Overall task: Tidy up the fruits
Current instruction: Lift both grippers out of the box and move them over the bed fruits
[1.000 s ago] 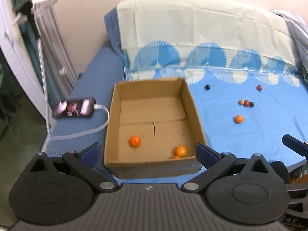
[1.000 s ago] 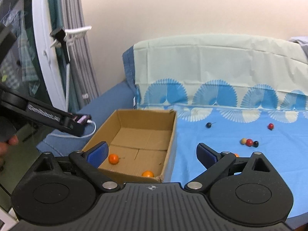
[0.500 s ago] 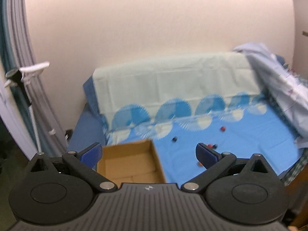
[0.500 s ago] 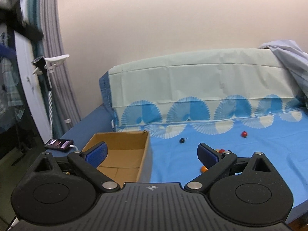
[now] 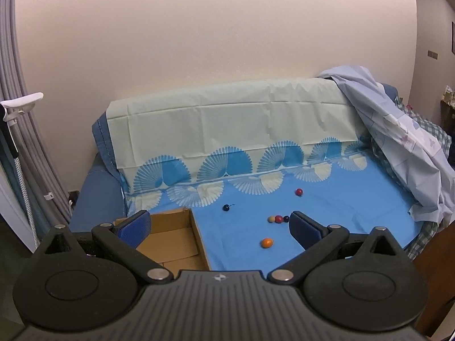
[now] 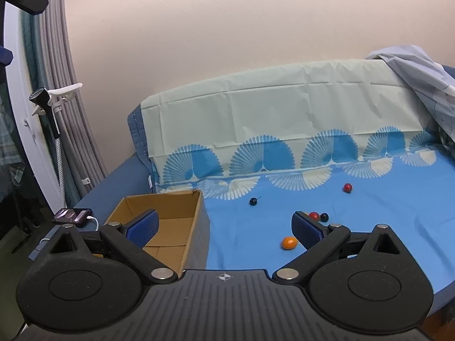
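A cardboard box (image 5: 182, 241) (image 6: 193, 221) sits on the left of the blue sheet; its floor is mostly hidden behind my fingers. Loose fruits lie to its right: an orange (image 5: 267, 243) (image 6: 289, 243), a dark cherry (image 5: 226, 207) (image 6: 252, 201), a red ball (image 5: 298, 191) (image 6: 347, 187), and a small cluster of tan, red and dark fruits (image 5: 278, 219) (image 6: 318, 216). My left gripper (image 5: 219, 227) is open and holds nothing, well back from the fruits. My right gripper (image 6: 224, 226) is also open, with nothing in it.
A pale cloth covers the sofa back (image 5: 227, 130). A crumpled sheet (image 5: 398, 142) lies heaped at the right. A phone on a cable (image 6: 72, 215) rests on the blue armrest left of the box. A white clamp stand (image 6: 54, 96) and grey curtains stand at the left.
Both grippers have pulled back and tilted up from over the box. The box and fruits now look smaller and farther, and the oranges inside the box have dropped out of sight.
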Action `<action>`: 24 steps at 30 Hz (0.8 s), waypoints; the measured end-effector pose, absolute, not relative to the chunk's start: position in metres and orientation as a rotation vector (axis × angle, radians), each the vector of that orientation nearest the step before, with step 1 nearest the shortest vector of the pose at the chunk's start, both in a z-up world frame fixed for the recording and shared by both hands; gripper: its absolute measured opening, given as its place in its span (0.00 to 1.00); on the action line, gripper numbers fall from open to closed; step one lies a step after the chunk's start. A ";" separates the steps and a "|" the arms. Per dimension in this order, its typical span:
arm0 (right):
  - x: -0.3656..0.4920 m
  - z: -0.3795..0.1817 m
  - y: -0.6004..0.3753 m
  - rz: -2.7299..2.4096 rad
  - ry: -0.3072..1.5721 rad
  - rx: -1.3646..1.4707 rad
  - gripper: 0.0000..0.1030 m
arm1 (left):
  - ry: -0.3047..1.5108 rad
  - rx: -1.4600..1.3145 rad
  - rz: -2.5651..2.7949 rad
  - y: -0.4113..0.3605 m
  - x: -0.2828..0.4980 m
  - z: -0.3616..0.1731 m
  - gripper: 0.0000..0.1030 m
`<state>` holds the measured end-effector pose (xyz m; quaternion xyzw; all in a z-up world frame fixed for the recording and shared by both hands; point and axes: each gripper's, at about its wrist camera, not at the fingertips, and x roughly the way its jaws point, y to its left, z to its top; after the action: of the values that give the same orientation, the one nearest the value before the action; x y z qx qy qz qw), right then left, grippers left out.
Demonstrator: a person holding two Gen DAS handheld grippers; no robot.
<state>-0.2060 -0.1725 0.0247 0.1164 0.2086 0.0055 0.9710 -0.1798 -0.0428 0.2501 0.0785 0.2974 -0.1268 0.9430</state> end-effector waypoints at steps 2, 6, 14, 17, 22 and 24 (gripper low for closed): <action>-0.205 0.022 -0.177 0.005 0.428 0.244 0.96 | 0.608 0.150 -0.263 -0.042 -0.176 0.249 1.00; -0.203 0.018 -0.183 -0.006 0.435 0.258 0.96 | 0.608 0.158 -0.275 -0.048 -0.172 0.247 1.00; -0.196 0.009 -0.195 -0.018 0.451 0.277 0.96 | 0.636 0.169 -0.279 -0.065 -0.154 0.239 1.00; -0.194 0.004 -0.201 -0.026 0.462 0.288 0.96 | 0.652 0.174 -0.289 -0.075 -0.146 0.235 1.00; -0.190 -0.003 -0.214 -0.048 0.475 0.304 0.96 | 0.692 0.188 -0.327 -0.098 -0.133 0.226 1.00; -0.188 -0.006 -0.220 -0.062 0.478 0.307 0.96 | 0.711 0.185 -0.356 -0.106 -0.128 0.222 1.00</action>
<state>-0.1881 -0.2204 -0.0056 0.1516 0.2359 -0.0304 0.9594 -0.1280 -0.1057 0.2221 0.0898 0.3459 -0.1731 0.9178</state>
